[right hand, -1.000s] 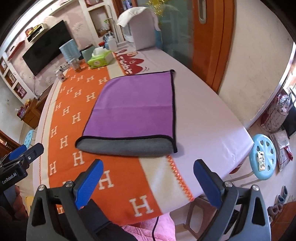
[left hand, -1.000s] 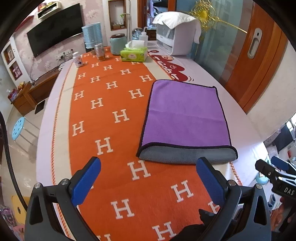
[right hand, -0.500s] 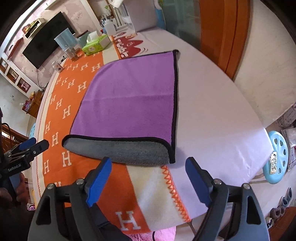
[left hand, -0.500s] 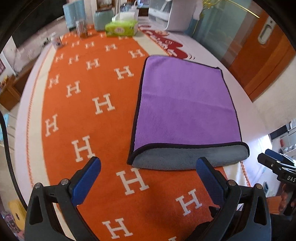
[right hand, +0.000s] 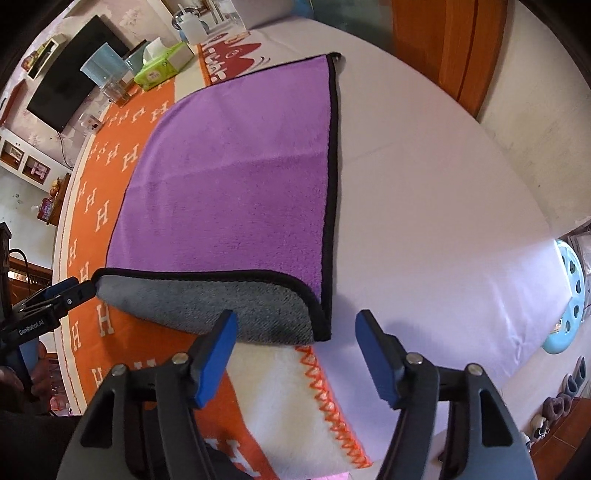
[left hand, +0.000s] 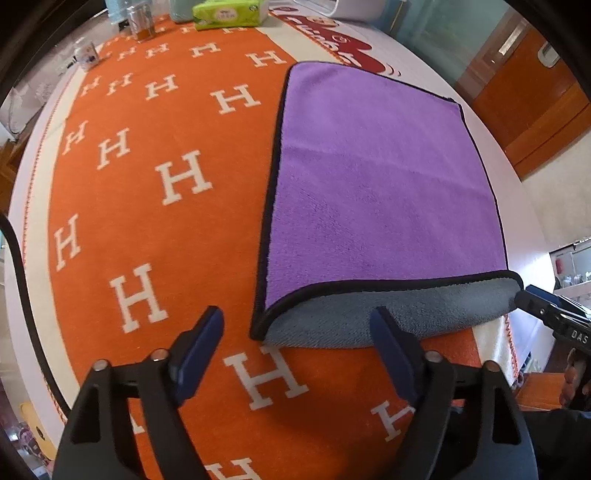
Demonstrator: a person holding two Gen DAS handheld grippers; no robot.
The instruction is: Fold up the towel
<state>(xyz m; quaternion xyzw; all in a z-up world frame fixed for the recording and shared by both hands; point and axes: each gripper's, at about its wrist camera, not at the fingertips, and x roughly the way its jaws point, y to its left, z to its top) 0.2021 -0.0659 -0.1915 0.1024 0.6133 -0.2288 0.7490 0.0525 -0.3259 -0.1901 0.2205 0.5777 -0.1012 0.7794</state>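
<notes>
Towel lies flat on the table, purple face up, black-edged, its left part on the orange H-patterned runner and its right part on the pale tablecloth. The near edge is turned over so a grey band of the underside shows; what is beneath that fold is hidden in both views. Left gripper: blue-padded jaws spread wide, nothing between them, poised just short of the towel's near left corner; contact with the cloth cannot be made out. Right gripper: jaws likewise apart and empty, flanking the near right corner; its left pad overlaps the grey band in the picture, but whether it touches is unclear. Each wrist view catches the other gripper only as a dark tip at the frame edge — the right one beside the grey fold's right end, the left one at the fold's left end — too cut off to read the jaws there. Only the right view shows the runner's cream border with its orange zigzag stitching, a light-blue stool below the table edge, and a dark TV screen on the far wall. Both views show a green tissue box at the far end; in the left view it is cropped by the frame top. The left view alone shows a small white jar, blurred, label unreadable.
</notes>
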